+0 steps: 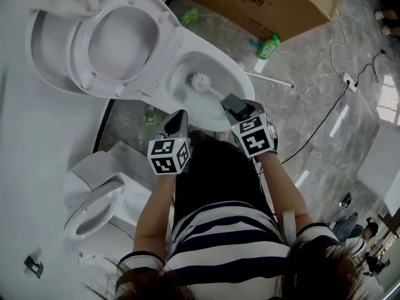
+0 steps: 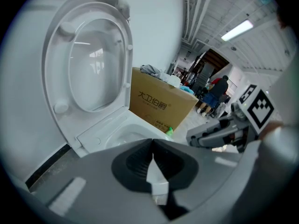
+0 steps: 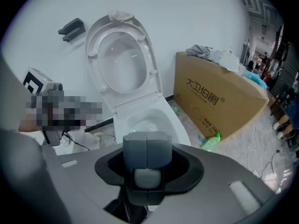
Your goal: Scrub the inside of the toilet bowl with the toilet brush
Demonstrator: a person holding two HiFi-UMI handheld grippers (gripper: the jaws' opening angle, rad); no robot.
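right hand-held gripper [image 1: 229, 100] clamped high on the toilet brush [image 1: 201, 81], probably light, stiff and slick, bristles in the toilet bowl [image 1: 248, 80]; left hand-held gripper [image 1: 178, 116] pressed together, idle.

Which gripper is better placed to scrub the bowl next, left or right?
Right. The right gripper is shut on the toilet brush handle, with the brush head down inside the toilet bowl. The left gripper is shut and holds no tool.
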